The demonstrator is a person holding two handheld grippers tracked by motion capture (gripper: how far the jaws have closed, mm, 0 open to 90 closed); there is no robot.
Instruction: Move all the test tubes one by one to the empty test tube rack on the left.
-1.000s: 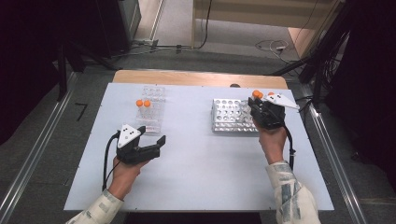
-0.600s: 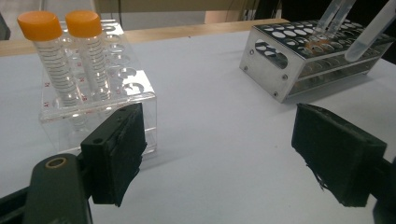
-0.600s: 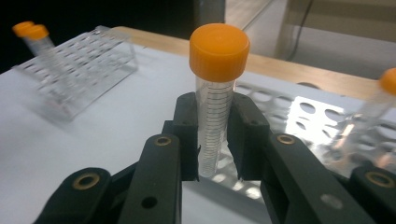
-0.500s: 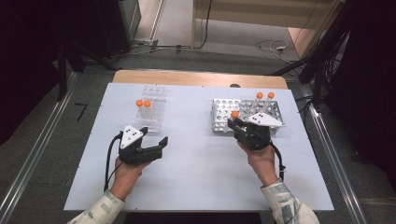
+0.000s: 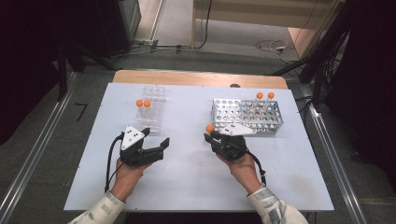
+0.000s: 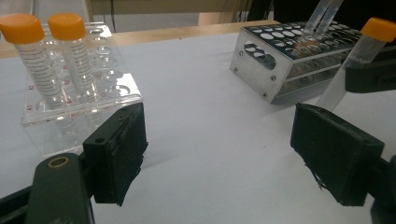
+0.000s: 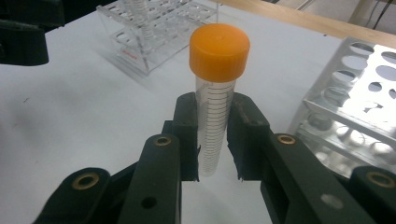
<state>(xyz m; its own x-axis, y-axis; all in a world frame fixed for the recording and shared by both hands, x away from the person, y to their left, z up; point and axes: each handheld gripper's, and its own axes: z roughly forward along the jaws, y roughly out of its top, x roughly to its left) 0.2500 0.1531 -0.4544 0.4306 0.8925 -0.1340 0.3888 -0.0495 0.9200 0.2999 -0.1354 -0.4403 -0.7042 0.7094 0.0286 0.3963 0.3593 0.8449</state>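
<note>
On the white surface, metal rack sits far right, clear rack far left with two capped tubes; risks, biggest first: right hand-held gripper pinches an orange-capped tube low on its body, mid-surface between the racks, near the metal rack's left end; long top overhang, so any knock on a rack edge could lever it loose; smooth wall could slide through the pads; misaligned entry to a clear-rack hole could tip the light rack; left hand-held gripper spread, empty, near left; idle, could sit in the transfer path.
</note>
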